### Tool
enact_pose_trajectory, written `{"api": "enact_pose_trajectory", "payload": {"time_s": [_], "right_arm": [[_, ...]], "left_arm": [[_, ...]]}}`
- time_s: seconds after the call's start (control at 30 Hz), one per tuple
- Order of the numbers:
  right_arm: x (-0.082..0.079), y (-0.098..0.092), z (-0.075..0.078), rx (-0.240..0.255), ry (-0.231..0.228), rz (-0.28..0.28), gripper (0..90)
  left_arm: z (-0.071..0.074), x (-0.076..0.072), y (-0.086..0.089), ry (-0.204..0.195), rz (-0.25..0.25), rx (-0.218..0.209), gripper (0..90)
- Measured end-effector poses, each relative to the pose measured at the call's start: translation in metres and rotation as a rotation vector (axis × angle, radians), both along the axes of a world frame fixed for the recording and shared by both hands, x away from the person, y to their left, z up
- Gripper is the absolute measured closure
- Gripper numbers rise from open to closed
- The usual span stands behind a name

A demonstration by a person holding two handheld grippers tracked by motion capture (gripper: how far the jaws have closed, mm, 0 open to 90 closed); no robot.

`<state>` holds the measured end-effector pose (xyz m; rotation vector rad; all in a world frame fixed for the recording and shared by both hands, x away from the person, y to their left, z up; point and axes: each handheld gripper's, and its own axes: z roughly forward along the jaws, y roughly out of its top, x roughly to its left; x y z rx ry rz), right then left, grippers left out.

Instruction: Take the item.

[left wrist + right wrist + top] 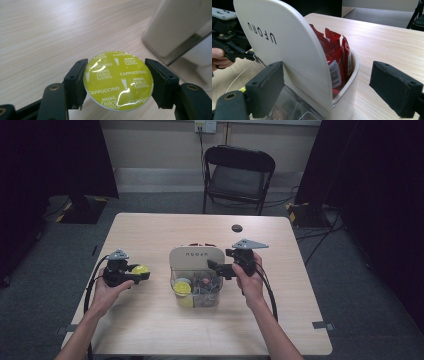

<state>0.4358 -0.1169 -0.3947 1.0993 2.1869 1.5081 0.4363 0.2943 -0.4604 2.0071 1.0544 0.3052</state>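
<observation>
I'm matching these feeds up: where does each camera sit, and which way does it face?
High view: above the table, looking forward and down; forearms, both grippers.
Left gripper view: on the left gripper, facing its yellow capsule.
Right gripper view: on the right gripper, open around the white organizer; left hand beyond.
Shared: capsule and organizer also appear from above.

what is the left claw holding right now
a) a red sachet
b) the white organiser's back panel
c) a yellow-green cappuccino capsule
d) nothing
c: in the left gripper view the two black pads of the left claw press on either side of a yellow-green cappuccino capsule, held above the wooden table.
</observation>
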Motion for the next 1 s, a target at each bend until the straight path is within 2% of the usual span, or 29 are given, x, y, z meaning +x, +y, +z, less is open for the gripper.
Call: {"api": "enact_pose_trajectory", "payload": {"time_s": [0.23, 0.4, 0.57, 0.77, 0.93, 1.0], "right_arm": [[0.000, 0.001, 0.000, -0.002, 0.000, 0.000, 11.6], [0.000, 0.001, 0.000, -0.003, 0.002, 0.000, 11.6], [0.000, 0.001, 0.000, 0.002, 0.003, 0.003, 11.6], [0.000, 0.002, 0.000, -0.003, -0.001, 0.002, 11.6], [0.001, 0.002, 0.000, 0.001, 0.003, 0.005, 11.5], [0.000, 0.002, 0.000, -0.003, 0.001, 0.004, 11.5]], "left_arm": [[-0.013, 0.008, 0.002, 0.037, 0.025, 0.021, 37.9], [-0.022, 0.011, 0.001, 0.053, 0.009, 0.050, 37.9], [-0.026, 0.012, 0.002, 0.060, 0.030, 0.030, 37.8], [-0.027, 0.013, 0.002, 0.058, 0.032, 0.024, 37.3], [-0.027, 0.012, 0.003, 0.058, 0.041, 0.003, 28.0], [-0.028, 0.012, 0.003, 0.059, 0.051, 0.008, 20.4]]}}
